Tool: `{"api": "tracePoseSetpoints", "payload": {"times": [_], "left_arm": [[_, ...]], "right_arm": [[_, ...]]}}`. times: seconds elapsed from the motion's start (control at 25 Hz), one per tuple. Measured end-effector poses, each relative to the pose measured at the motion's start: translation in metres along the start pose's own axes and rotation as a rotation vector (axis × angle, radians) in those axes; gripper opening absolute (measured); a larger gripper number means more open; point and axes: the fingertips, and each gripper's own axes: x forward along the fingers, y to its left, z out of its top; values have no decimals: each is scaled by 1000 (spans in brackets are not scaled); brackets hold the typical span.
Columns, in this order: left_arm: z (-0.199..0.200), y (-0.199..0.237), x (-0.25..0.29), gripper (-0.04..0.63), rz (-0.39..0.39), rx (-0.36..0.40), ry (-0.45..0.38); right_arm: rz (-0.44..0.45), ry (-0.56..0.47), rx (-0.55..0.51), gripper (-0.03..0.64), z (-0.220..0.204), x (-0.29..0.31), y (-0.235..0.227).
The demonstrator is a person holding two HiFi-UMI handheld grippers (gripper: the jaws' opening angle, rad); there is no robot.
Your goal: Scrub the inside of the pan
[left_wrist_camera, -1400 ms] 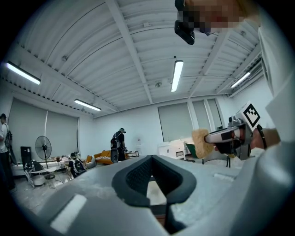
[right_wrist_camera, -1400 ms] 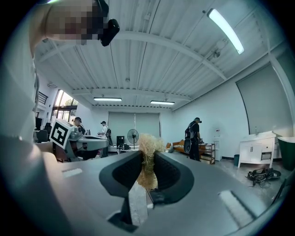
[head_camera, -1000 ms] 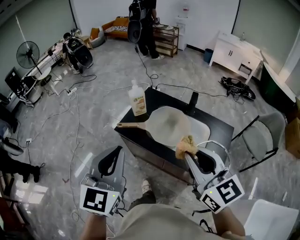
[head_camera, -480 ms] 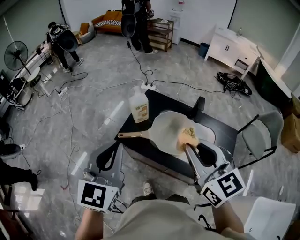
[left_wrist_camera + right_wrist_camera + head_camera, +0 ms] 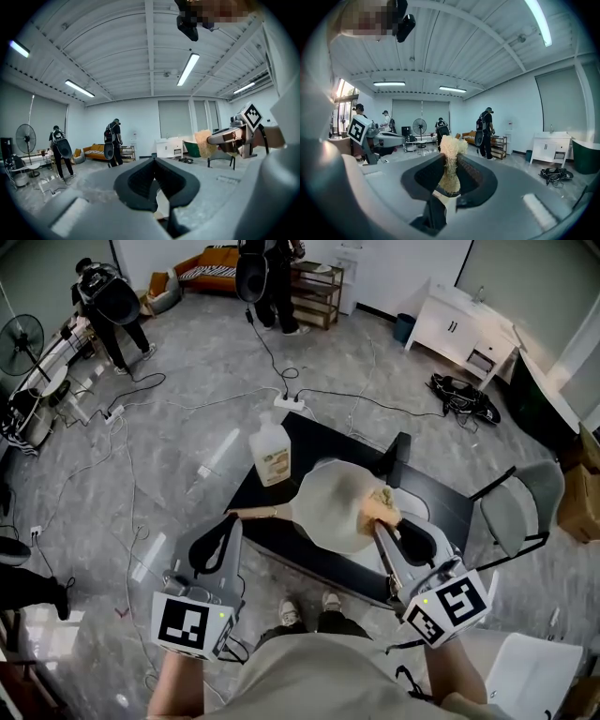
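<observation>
**Soft scrubber over a pan nobody is holding yet**

The pale, round, shallow pan [image 5: 333,507] sits on the black rectangular table [image 5: 448,501], dead ahead of the person at 12 o'clock. Its slim wooden handle [image 5: 255,514] sticks out toward the pan's 9 o'clock. A white plastic soap bottle [image 5: 270,455] stands just off the pan's 10 o'clock.

The right gripper [image 5: 450,161] is clenched on a yellowish, fibrous scrubbing pad [image 5: 450,154]. The jaws pinch the pad low down, so a frayed tuft stands out past the tips. In the head view the pad [image 5: 380,507] hangs over the pan's 3 o'clock edge; whether it touches the surface cannot be told.

The left gripper [image 5: 153,164] has its jaws closed together with nothing between them. In the head view it [image 5: 217,549] sits short of the table, near the handle's free end, at about the pan's 8 o'clock.

The pan looks stiff and fairly light, with a smooth inside that would likely turn slick with soap. Unheld, it would probably skid or spin on the table under sideways strokes. The sensible hold is the wooden handle, near where it joins the bowl, and the left jaws would have to open for that. The pad looks soft and springy, so it should flatten under light pressure, and a hard push could drag it out of the pinch.
</observation>
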Motion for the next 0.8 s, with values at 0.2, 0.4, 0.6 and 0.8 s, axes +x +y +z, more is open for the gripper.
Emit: {"api": "tracePoseSetpoints", "payload": {"times": [0.2, 0.4, 0.6, 0.8], "left_arm": [[-1, 0, 19, 2, 18, -13, 16], [-9, 1, 39, 2, 32, -28, 54], [-26, 7, 63, 29, 34, -11, 126], [-33, 6, 88, 88, 19, 40, 160]], "right_arm": [[28, 34, 7, 81, -7, 14, -22], [71, 63, 46, 81, -17, 30, -44], [99, 96, 126, 81, -36, 49, -71], [118, 128, 99, 81, -50, 71, -86]]}}
